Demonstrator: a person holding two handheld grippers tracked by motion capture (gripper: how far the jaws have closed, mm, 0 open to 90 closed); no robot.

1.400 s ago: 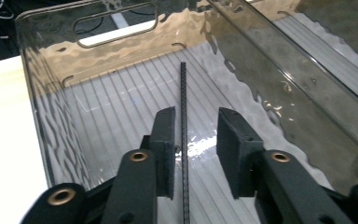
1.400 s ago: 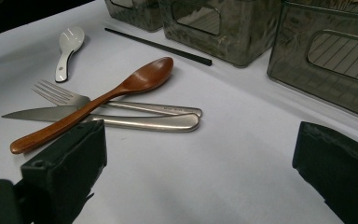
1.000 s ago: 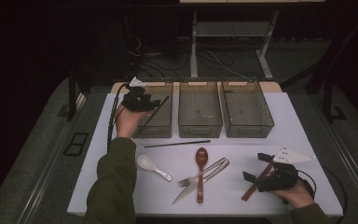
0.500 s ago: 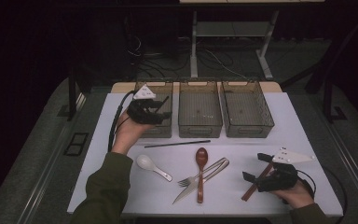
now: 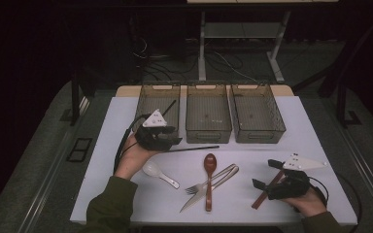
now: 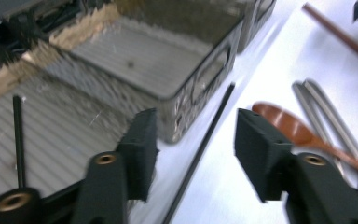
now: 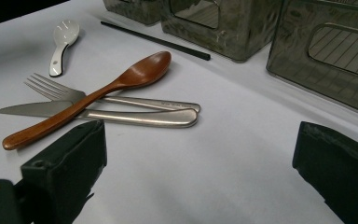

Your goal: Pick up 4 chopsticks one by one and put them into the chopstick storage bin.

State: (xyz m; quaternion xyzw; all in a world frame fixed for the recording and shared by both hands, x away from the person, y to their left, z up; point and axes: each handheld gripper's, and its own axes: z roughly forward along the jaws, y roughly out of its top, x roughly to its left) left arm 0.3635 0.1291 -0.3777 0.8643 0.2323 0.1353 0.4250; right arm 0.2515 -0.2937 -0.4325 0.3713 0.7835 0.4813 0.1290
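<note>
My left gripper [image 5: 174,141] [image 6: 196,135] hovers low at the front of the left bin [image 5: 148,99]. Its jaws have just been closing and still stand apart. A black chopstick [image 5: 196,147] [image 6: 200,149] lies on the white table between them, untouched by the pads. Another black chopstick [image 5: 168,108] [image 6: 17,140] leans inside the left bin. My right gripper [image 5: 264,174] [image 7: 200,154] rests open at the front right, nothing between its jaws. A brown chopstick [image 5: 260,198] lies beside it.
A wooden spoon [image 5: 209,177] [image 7: 121,84] crosses a fork [image 7: 51,88] and a knife [image 5: 192,201] [image 7: 121,116] at the table's front middle. A white spoon [image 5: 158,172] [image 7: 63,39] lies left of them. The middle bin [image 5: 209,133] and right bin [image 5: 274,131] stand behind.
My left gripper has come from over the left bin toward the person and a little right, down to the black chopstick on the table. The right gripper has kept still.
</note>
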